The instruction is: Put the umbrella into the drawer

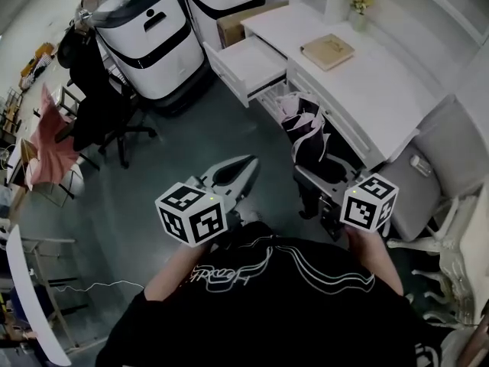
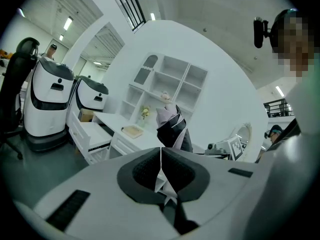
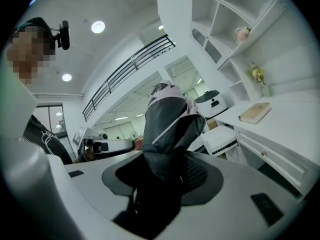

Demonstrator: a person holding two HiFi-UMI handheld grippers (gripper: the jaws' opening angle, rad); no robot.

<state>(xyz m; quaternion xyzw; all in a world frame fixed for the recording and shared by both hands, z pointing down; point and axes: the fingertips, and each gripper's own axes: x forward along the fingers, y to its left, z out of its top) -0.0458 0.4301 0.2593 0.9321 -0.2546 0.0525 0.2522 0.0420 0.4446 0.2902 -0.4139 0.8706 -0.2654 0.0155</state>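
The desk [image 1: 382,90] runs along our right, with a book [image 1: 327,50] on top and a flower vase [image 1: 359,2] behind that. The open drawer [image 1: 248,66] sticks out at the desk's far end, with a cardboard box [image 1: 248,23] behind it and two big machines [image 1: 149,40] to its left. The umbrella [image 1: 309,132] stands between us and the desk, near that drawer. An office chair [image 1: 103,105] is further left.

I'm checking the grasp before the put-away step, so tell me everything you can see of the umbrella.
The umbrella is a folded compact one, its black and pale lilac fabric bunched in loose folds. It rises at a tilt out of the right claw, which clamps its lower end, with the free end up. Nothing else seems to touch it. It is held in the air in front of the white desk, short of the open drawer.
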